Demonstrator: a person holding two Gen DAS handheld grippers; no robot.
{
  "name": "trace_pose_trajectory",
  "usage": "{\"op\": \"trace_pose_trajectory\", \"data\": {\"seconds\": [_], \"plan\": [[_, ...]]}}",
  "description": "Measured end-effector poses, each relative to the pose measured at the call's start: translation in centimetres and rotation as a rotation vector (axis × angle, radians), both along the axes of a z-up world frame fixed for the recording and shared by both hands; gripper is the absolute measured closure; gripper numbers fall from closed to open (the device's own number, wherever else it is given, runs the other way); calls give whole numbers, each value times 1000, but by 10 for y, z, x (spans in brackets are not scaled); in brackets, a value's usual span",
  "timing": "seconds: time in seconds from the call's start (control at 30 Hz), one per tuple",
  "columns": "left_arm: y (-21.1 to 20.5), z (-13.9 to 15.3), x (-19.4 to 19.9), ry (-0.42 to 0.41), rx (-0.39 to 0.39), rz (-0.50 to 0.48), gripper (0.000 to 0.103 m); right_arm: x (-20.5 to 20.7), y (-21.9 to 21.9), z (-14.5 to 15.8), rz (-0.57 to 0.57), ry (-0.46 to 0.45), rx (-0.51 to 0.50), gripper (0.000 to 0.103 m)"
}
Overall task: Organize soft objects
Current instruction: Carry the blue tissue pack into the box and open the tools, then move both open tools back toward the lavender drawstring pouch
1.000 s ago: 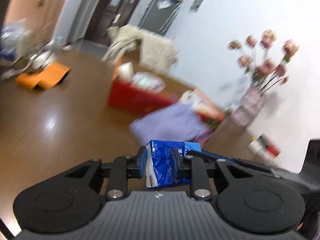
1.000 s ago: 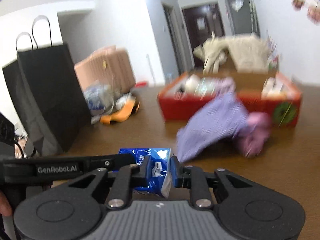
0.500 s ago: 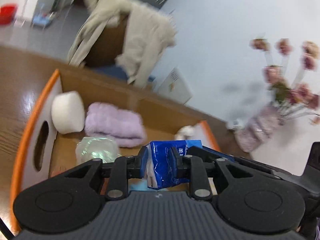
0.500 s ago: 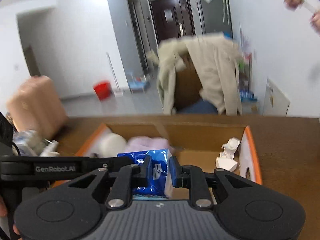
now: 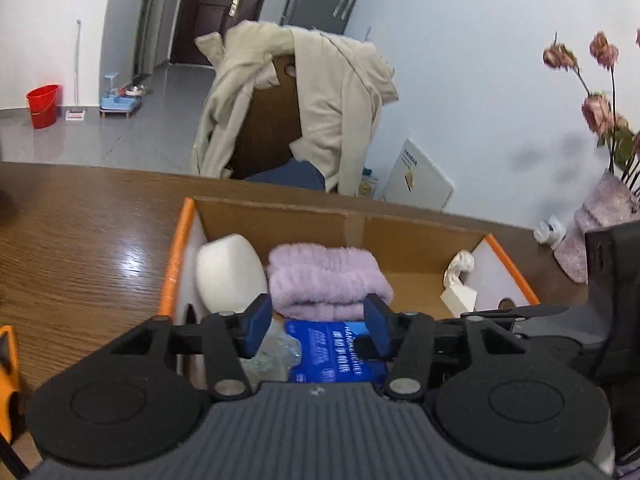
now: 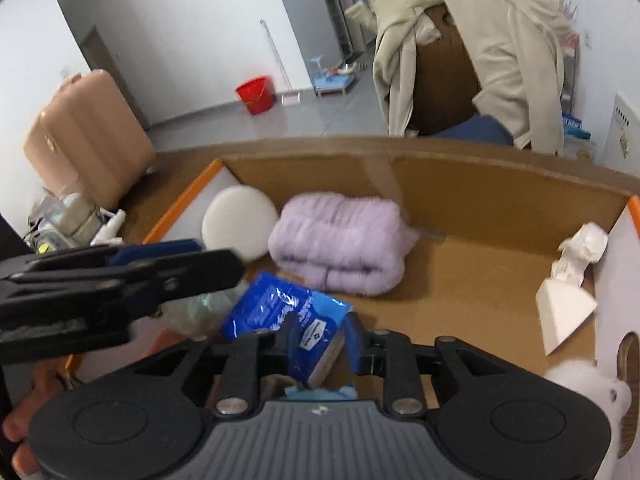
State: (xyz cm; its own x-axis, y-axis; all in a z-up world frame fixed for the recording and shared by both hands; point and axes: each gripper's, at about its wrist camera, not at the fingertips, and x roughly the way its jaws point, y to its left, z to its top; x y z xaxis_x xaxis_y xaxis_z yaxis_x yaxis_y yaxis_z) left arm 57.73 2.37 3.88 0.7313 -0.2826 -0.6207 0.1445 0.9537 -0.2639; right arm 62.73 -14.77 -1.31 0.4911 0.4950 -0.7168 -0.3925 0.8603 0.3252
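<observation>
Our left fingers (image 5: 256, 326) are spreading, clear of the blue tissue pack (image 6: 292, 312); our right fingers (image 6: 354, 340) are opening too, loosening it. The pack lies inside the cardboard box (image 6: 500, 184), beside the lilac towel (image 6: 340, 248), probably released there deliberately.

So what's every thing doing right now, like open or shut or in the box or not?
Left gripper: jaws opening, clear of the pack.
Right gripper: jaws opening, pack between them.
Blue tissue pack: inside the box, tilted.
Cardboard box: open on top, on the table.
Purple towel: folded, in the box.
White round sponge: leaning in the box corner.
Beige coat: draped over a chair.
</observation>
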Motion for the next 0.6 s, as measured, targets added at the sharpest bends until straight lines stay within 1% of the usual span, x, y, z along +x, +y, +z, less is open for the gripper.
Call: {"op": "trace_pose_trajectory", "data": {"seconds": [0.03, 0.1, 0.17, 0.27, 0.3, 0.37, 0.4, 0.43, 0.47, 0.57, 0.6], "plan": [[1, 7, -5, -5, 4, 4, 50, -3, -3, 6, -30, -19, 3, 70], [6, 21, -16, -28, 14, 1, 48, -12, -10, 19, -80, -47, 2, 66], [11, 37, -32, -61, 44, 5, 48, -28, -20, 41, -100, -99, 9, 66], [19, 61, -59, -98, 68, 21, 45, -60, -36, 78, -103, -181, -2, 63], [21, 70, -72, -113, 80, 27, 44, -69, -42, 90, -104, -209, -11, 61], [23, 85, -99, -149, 103, 26, 40, -98, -57, 118, -114, -277, -35, 52], [24, 92, -117, -175, 121, 25, 35, -116, -65, 130, -123, -313, -47, 46], [24, 97, -132, -196, 137, 28, 31, -129, -72, 139, -128, -339, -55, 43], [24, 101, -148, -218, 151, 31, 30, -146, -80, 149, -126, -371, -64, 43], [23, 108, -203, -268, 167, 32, 28, -194, -99, 164, -130, -440, -68, 37], [23, 108, -219, -282, 162, 37, 25, -208, -104, 166, -131, -454, -64, 33]]}}
